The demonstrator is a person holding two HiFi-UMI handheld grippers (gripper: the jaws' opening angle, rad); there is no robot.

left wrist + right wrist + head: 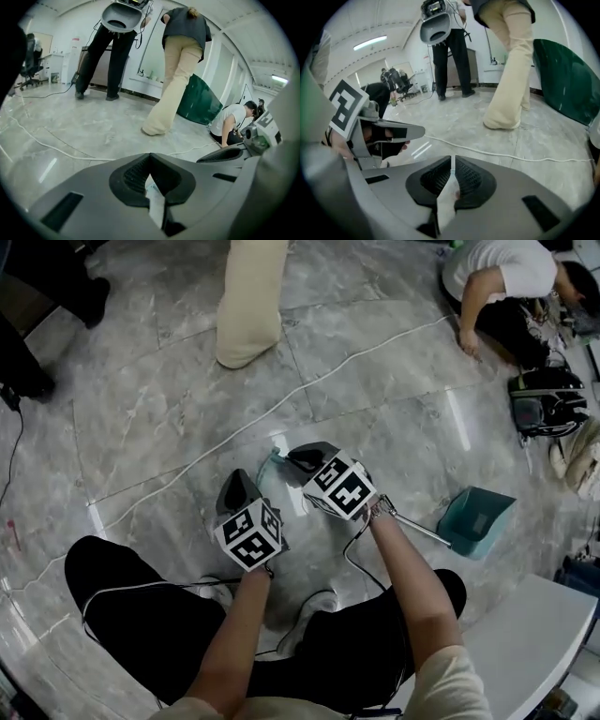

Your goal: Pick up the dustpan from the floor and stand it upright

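Pretty sure this was some kind of robotics lab or test room set up in office space, not anybody's home. It had a big open polished grey marble floor (169, 409) with a white cable (281, 404) trailing loose across it, bare white walls (65, 33), a strip light (370, 42) overhead and an office chair (32, 65) parked off to the side. A standing person (110, 61) held up a grey gripper rig (122, 16), and another person (497, 277) knelt on the floor beside a black piece of gear (546, 404).
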